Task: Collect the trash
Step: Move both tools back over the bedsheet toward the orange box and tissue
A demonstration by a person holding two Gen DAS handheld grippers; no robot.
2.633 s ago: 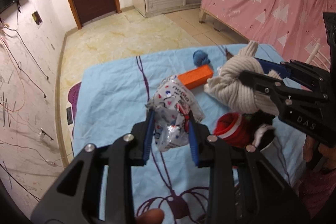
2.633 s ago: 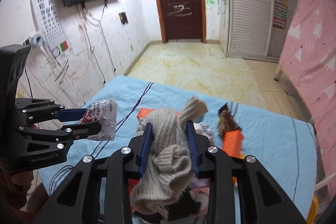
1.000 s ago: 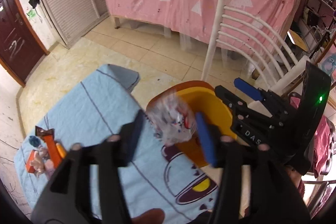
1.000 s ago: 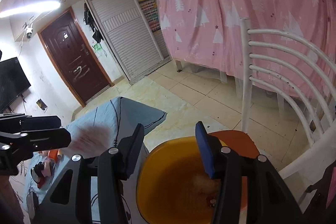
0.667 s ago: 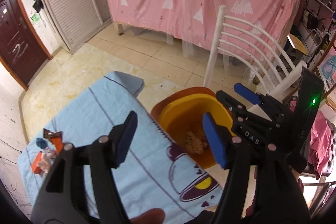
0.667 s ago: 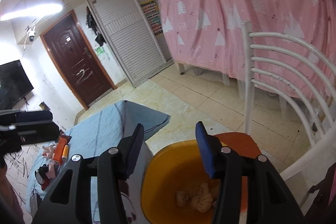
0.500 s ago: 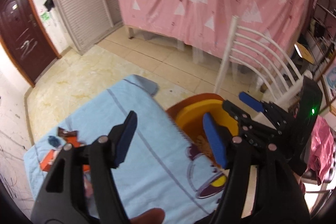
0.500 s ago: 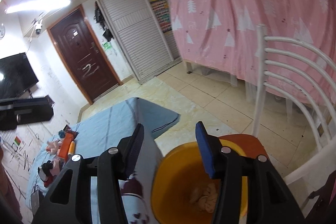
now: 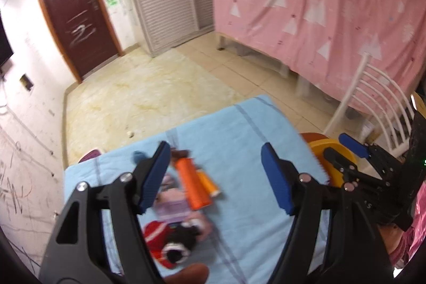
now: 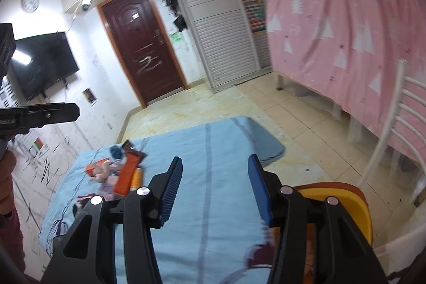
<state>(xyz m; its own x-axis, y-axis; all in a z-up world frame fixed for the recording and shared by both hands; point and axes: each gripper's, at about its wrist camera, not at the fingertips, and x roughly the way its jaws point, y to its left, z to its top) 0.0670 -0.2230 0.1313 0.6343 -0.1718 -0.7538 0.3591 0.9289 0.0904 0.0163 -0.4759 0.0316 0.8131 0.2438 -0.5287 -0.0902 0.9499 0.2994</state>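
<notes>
Left gripper (image 9: 215,177): jaws wide apart, empty; the printed wrapper it carried a moment earlier was gone, apparently dropped into the yellow basin (image 9: 332,151).
Right gripper (image 10: 214,190): equally spread, empty; the knitted bundle it had held was gone too.
Change: both grippers had swung from the basin back toward the counter (image 9: 239,140), so one delivery looked finished.
Remaining trash: the orange box (image 9: 193,184), red-and-black item (image 9: 170,236) and blue scrap (image 9: 139,156) lay clustered just beyond and below the left gripper, far left of the right one.
Basin: at the counter's right edge, on a chair (image 10: 394,135).
</notes>
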